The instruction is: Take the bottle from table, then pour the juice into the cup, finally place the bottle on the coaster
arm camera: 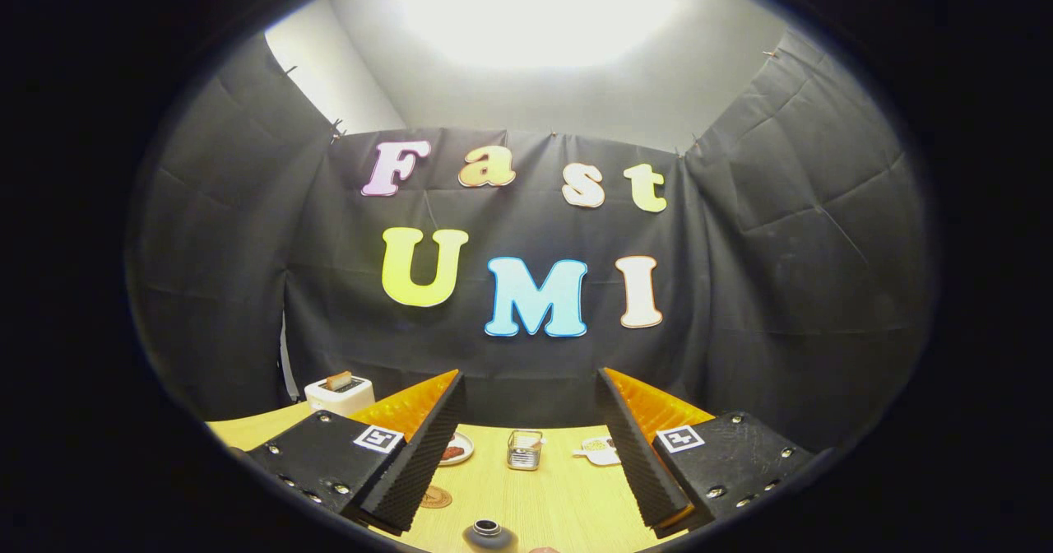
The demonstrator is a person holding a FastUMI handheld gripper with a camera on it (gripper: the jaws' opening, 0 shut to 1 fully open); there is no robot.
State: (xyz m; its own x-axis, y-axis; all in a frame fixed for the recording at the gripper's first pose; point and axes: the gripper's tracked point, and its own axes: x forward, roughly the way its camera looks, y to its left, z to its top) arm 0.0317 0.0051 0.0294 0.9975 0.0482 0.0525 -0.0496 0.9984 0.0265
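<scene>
My gripper (531,446) is open, held above the wooden table (559,495) with nothing between its fingers. The bottle (489,534) shows as a dark open neck seen from above, low between the fingers and nearer than their tips. A clear glass cup (524,449) stands farther out on the table, between the fingertips. A round brown coaster (435,498) lies beside the left finger (415,462), left of the bottle.
A white toaster (339,394) with a slice in it stands at the table's far left. A small plate with food (457,450) lies behind the left finger. A white handled dish (600,450) sits by the right finger. Black cloth walls close the booth.
</scene>
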